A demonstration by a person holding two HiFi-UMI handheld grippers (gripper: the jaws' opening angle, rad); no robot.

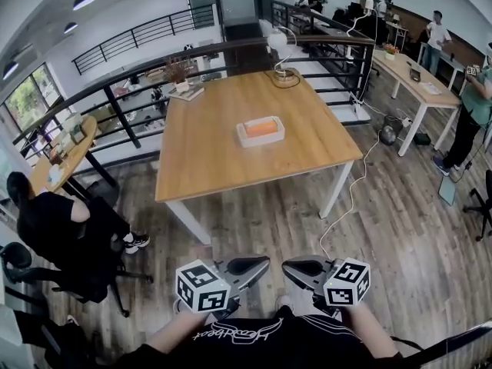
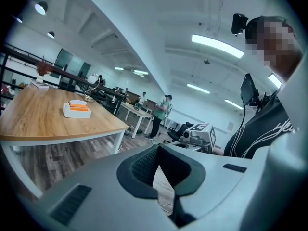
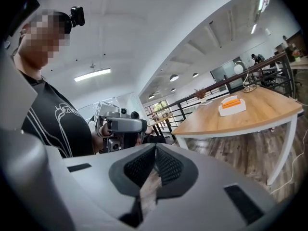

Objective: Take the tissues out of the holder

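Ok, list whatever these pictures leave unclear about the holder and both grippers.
- Holder: too small in every view; its orange top shows, but no tissue sheet or opening can be told.
- Left gripper and right gripper: fingers together, empty; the holding hands are hidden behind their marker cubes in the head view.

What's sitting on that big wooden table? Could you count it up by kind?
Tissue holder: 1
Lamp: 1
Potted plant: 1
Book stack: 1
Total: 4
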